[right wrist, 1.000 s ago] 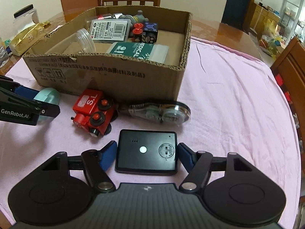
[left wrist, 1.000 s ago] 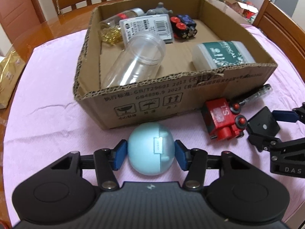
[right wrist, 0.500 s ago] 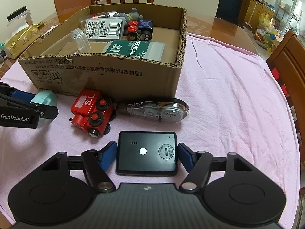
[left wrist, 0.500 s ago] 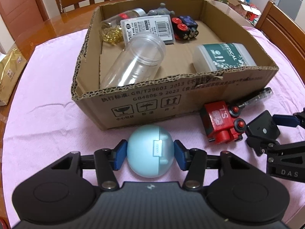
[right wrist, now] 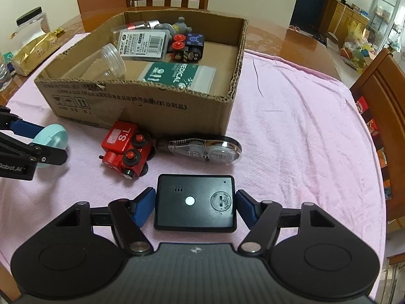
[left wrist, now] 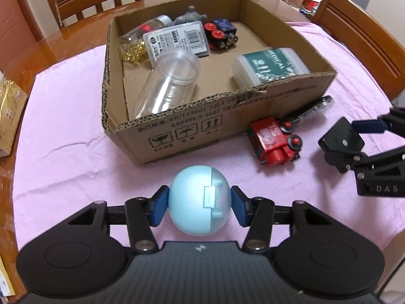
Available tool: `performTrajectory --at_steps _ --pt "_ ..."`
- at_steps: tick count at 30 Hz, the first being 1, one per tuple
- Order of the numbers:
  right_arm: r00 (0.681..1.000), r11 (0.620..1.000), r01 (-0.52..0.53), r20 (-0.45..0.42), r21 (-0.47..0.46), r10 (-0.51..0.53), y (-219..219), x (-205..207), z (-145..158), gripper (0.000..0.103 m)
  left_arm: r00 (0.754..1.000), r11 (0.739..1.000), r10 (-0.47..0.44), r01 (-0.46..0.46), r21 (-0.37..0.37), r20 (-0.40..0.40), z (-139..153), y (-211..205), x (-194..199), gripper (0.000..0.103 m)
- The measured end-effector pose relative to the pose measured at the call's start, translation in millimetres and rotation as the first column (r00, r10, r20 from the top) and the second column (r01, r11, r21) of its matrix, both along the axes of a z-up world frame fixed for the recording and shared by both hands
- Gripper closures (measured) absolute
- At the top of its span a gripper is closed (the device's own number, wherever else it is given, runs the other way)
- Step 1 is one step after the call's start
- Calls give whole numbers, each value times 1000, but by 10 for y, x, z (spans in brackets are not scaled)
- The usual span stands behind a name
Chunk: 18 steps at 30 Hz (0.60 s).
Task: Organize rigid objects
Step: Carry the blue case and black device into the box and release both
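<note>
My left gripper (left wrist: 199,209) is shut on a pale blue egg-shaped case (left wrist: 200,200) and holds it above the pink cloth, in front of the cardboard box (left wrist: 192,129). My right gripper (right wrist: 195,206) is shut on a flat black device (right wrist: 195,202) and holds it off the cloth. A red toy train (right wrist: 126,149) and a clear correction tape dispenser (right wrist: 202,149) lie on the cloth by the box's front wall. The box (right wrist: 141,101) holds a clear jar (left wrist: 169,88), a green medical pack (left wrist: 270,67), a labelled case, a dark toy car and a grey figure.
A gold packet (right wrist: 35,50) and a white container lie on the wooden table to the left. Wooden chairs (left wrist: 364,40) stand around the table. The pink cloth (right wrist: 303,131) stretches right of the box.
Both grippers have risen with their loads: the blue case and the black device are higher above the cloth, and I look further down into the box.
</note>
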State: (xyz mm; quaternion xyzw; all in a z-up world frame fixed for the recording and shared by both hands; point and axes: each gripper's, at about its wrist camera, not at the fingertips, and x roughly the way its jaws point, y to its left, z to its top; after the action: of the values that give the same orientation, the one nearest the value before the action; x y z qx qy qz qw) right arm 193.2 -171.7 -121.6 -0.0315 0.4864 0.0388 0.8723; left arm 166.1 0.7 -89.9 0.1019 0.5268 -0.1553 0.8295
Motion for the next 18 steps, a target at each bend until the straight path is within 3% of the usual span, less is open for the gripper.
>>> performTrajectory --at_steps 9,18 --pt "996 997 -77 54 0 77 -17 -29 454 29 994 996 -94 94 -6 47 455 -11 -34 51" --pt "983 992 -125 134 -27 127 -23 176 771 29 986 993 -107 113 -41 129 771 -243 304 51"
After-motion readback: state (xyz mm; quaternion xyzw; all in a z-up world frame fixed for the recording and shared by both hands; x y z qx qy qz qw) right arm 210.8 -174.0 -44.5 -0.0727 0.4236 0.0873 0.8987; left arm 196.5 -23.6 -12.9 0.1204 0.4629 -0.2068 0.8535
